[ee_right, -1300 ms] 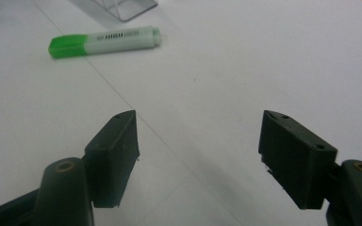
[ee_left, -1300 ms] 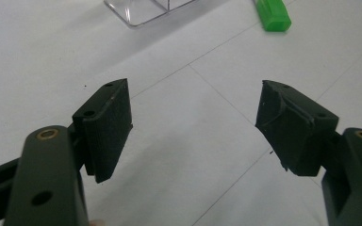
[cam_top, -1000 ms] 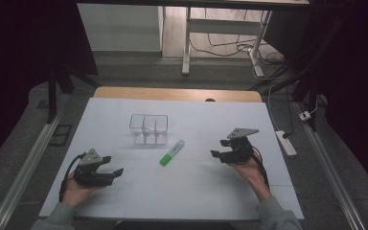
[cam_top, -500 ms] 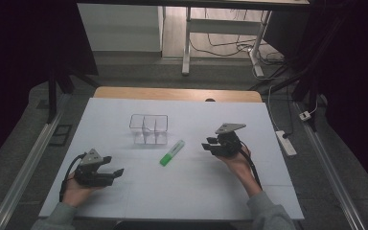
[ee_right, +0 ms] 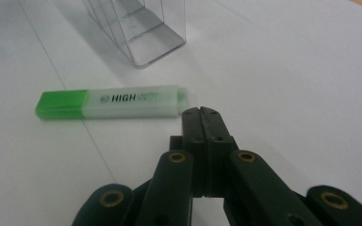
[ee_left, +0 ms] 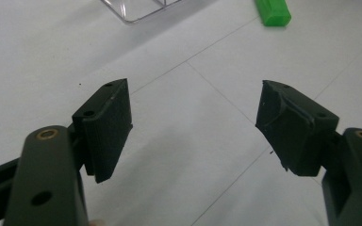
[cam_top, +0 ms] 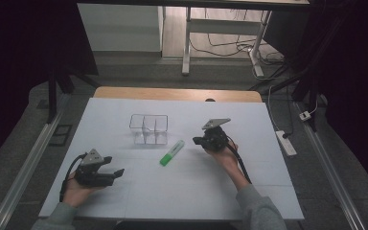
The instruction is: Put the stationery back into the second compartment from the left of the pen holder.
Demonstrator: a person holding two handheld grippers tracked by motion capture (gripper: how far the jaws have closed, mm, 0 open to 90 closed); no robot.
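Observation:
A green highlighter (cam_top: 172, 152) lies flat on the white table cover, just in front of a clear plastic organiser (cam_top: 148, 128) with compartments. My right gripper (cam_top: 197, 141) hovers right of the highlighter's pale end, and its jaws have just been closing; they now meet with nothing between them. In the right gripper view the shut tips (ee_right: 202, 113) stand just short of the highlighter (ee_right: 111, 101), with the organiser (ee_right: 136, 30) behind. My left gripper (cam_top: 117, 166) rests at the front left, jaws open and empty. Its view shows the gripper (ee_left: 195, 115) over bare cover, the highlighter's green cap (ee_left: 273, 12) far ahead.
The white cover (cam_top: 182, 191) spans a wooden table whose far edge (cam_top: 177, 94) shows bare wood. A white power strip (cam_top: 286, 142) lies on the floor to the right. Metal rails run along both sides of the table.
My right gripper has travelled left toward the highlighter and its jaws have come together. The left gripper has stayed where it was.

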